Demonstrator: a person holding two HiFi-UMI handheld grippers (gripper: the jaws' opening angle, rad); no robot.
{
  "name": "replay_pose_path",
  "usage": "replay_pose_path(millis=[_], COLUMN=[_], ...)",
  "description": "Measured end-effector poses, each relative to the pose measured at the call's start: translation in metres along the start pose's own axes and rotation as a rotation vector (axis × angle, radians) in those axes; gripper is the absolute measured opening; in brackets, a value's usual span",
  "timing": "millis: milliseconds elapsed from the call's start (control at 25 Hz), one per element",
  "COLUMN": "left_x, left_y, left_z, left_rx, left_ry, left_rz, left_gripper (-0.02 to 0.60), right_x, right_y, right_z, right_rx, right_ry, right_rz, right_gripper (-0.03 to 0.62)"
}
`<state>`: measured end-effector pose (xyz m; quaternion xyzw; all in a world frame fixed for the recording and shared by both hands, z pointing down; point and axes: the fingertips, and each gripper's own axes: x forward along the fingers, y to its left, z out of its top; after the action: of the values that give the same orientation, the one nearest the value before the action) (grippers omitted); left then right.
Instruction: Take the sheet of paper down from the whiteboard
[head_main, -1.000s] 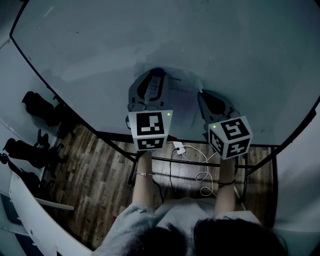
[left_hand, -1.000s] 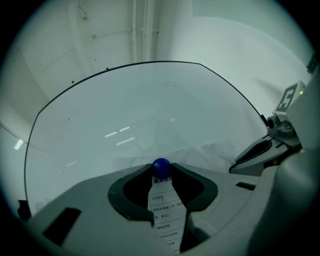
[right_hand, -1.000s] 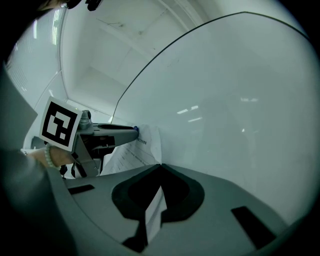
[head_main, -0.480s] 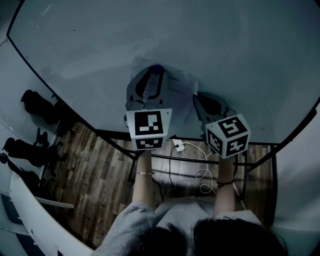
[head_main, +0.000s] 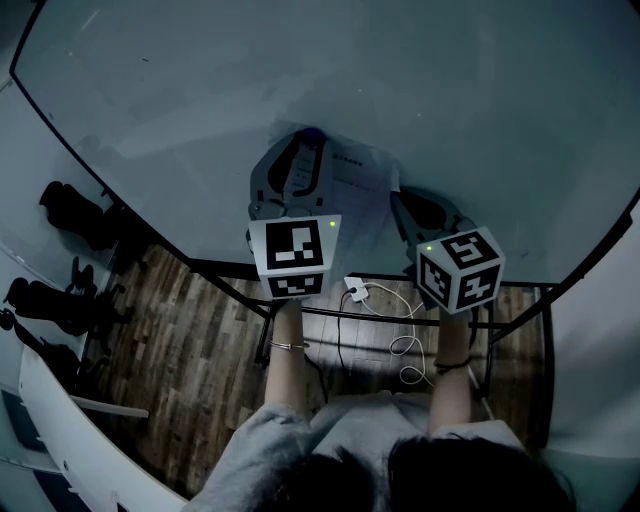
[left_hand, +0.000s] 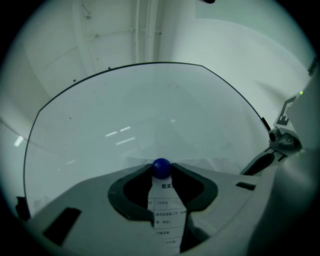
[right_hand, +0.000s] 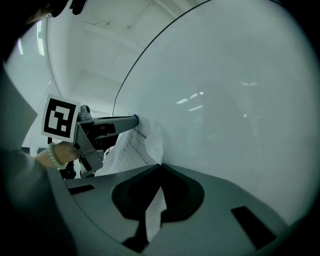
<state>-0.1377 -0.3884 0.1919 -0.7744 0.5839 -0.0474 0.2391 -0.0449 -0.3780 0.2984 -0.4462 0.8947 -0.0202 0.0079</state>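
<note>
Pale whiteboard over seemingly wood floor; left claw clamps magnet, right claw pinches paper.

The sheet of paper carries printed Chinese text. In the left gripper view its heading begins with the characters 数采. The ruled lines of print beneath are too small and dim to read. The cube on the left gripper and the cube on the right gripper each show black-and-white square coded markers.
</note>
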Motion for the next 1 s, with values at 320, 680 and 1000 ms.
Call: replay_pose_path(millis=[320,680,1000], left_x=[-0.002,-0.002,0.0], left_y=[0.0,0.0,-0.001], left_z=[0.0,0.003,0.001], left_rx=[-0.005,-0.008,-0.012], left_ry=[-0.002,0.0,0.001], left_rz=[-0.002,-0.001,-0.001], left_gripper=[0.12,0.121,0.121], right_x=[-0.003,-0.007,-0.012], right_y=[-0.003,-0.008,-0.018], right_z=[-0.007,-0.014,-0.02], right_rx=[0.036,0.08,0.107], right_ry=[0.018,0.047,0.065], right_rz=[-0.004,-0.012,-0.02], right_gripper=[0.0,0.0,0.0])
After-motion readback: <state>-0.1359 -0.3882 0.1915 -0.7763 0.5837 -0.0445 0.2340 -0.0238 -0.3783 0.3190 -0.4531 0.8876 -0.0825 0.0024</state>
